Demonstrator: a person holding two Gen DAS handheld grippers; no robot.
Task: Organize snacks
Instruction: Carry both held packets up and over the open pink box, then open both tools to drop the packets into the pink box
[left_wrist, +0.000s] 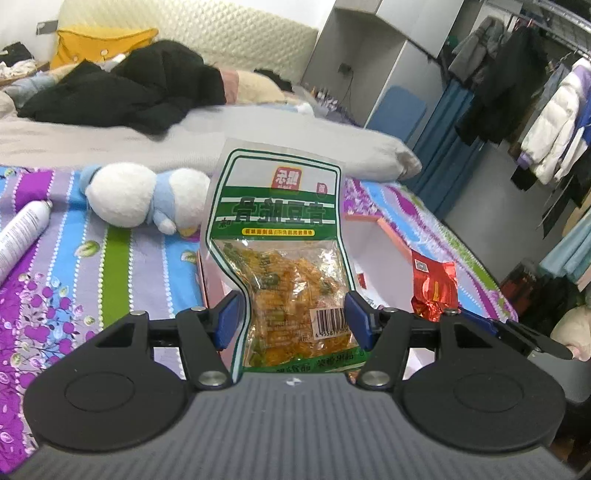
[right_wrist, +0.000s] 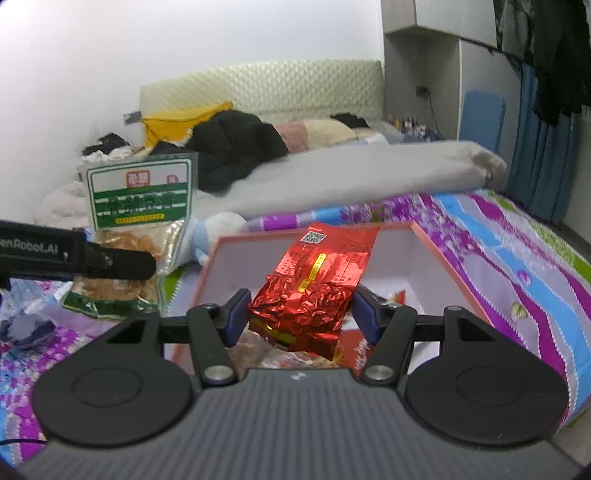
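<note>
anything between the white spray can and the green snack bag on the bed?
Yes. In the left wrist view a white-and-blue plush toy lies on the striped bedsheet between the spray can and the green snack bag.

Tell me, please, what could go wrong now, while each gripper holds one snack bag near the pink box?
1. The left gripper pinches the green snack bag only near its bottom; the tall top may flop or slip.
2. The right gripper squeezes the red foil pack by its crumpled body, so it may crush or slide out.
3. The two grippers are close together beside the pink box; they might bump.
</note>
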